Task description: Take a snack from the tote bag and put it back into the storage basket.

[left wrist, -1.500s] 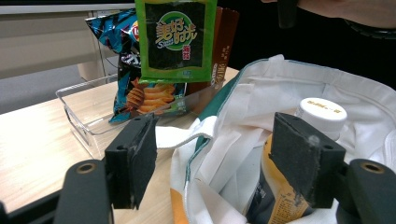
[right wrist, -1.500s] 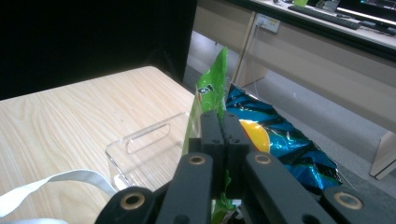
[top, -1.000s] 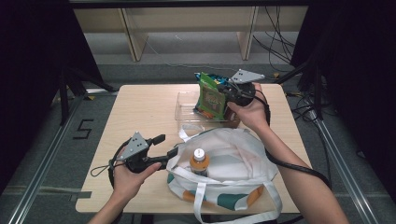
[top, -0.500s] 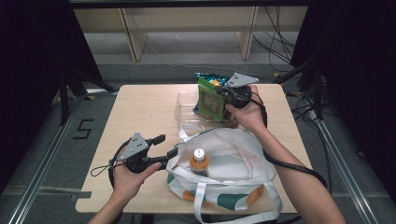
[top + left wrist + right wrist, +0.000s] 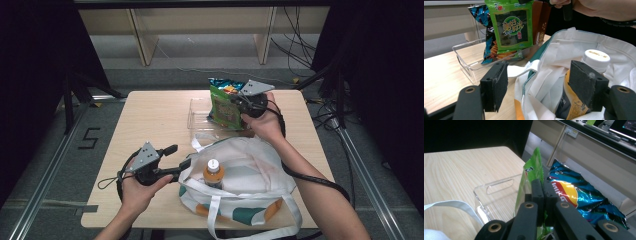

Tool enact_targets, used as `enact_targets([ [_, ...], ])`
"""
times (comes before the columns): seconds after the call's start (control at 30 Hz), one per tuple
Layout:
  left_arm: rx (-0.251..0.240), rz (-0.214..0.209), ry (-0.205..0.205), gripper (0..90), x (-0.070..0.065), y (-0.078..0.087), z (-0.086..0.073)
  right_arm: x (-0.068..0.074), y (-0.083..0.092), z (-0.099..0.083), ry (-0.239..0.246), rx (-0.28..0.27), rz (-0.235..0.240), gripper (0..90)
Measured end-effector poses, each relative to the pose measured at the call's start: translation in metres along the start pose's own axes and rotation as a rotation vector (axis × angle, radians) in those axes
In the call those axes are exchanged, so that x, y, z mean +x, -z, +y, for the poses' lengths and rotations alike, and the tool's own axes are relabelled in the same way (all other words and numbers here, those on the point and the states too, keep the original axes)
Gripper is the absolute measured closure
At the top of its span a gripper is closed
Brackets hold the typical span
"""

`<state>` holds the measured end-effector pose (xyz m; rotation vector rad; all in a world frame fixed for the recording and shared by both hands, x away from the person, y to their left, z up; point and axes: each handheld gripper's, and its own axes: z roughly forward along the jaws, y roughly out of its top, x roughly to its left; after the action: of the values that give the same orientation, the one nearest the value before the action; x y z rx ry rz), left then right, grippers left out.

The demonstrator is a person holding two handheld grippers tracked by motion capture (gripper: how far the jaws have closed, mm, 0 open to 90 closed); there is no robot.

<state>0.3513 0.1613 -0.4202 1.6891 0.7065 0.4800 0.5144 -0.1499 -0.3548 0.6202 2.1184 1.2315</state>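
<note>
1. The right claw (image 5: pixel 543 195) is clamped tight on the top edge of a green snack packet (image 5: pixel 226 107), which hangs upright over the clear plastic bin (image 5: pixel 197 114) at the far side of the tabletop (image 5: pixel 150 120).
2. Just behind the green packet in the bin stands a blue chip bag (image 5: pixel 579 195), leaning against it; seen from the left gripper view, a brown packet (image 5: pixel 541 22) is just beside the green one.
3. The left claw (image 5: pixel 544 86) is spread wide with nothing pressed between its pads; it sits at the mouth of the white tote bag (image 5: pixel 250 175), one pad outside the cloth edge and the other over the opening.
4. Inside the tote stands an orange bottle (image 5: pixel 213 172) with a white cap, upright, right by the left claw's far pad.
5. The tote lies between the person and the bin, its white straps (image 5: pixel 215 215) trailing toward the near edge of the tabletop.
6. Writing: the green packet carries large Chinese characters on a green oval, too small to read surely. The bottle cap bears faint print that cannot be read. A "5" (image 5: pixel 91 138) is marked on the floor to the left of the tabletop.
</note>
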Motion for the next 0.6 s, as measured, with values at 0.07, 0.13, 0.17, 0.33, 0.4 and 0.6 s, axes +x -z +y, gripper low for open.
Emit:
enact_targets([
  [0.07,-0.002,-0.003,0.000,31.1,0.0000,-0.0004,-0.0001,0.0002,-0.0008,0.0013,0.017,0.001,0.013,90.0],
  [0.13,-0.002,-0.003,0.002,31.1,-0.0003,-0.0004,-0.0002,-0.0004,-0.0020,0.0013,0.011,-0.009,-0.001,90.0],
  [0.17,-0.001,-0.003,0.001,31.1,-0.0002,-0.0003,-0.0003,-0.0016,-0.0021,0.0009,0.018,-0.006,-0.016,90.0],
  [0.33,0.001,0.002,0.000,31.1,0.0003,0.0004,0.0000,-0.0005,-0.0037,0.0007,-0.002,-0.018,-0.009,90.0],
  [0.4,0.005,0.001,-0.002,31.1,0.0004,0.0004,-0.0001,-0.0011,-0.0041,0.0014,0.009,-0.029,-0.017,90.0],
  [0.6,-0.002,-0.001,0.002,31.1,0.0003,0.0001,-0.0001,0.0007,-0.0045,0.0035,-0.004,-0.030,-0.002,90.0],
])
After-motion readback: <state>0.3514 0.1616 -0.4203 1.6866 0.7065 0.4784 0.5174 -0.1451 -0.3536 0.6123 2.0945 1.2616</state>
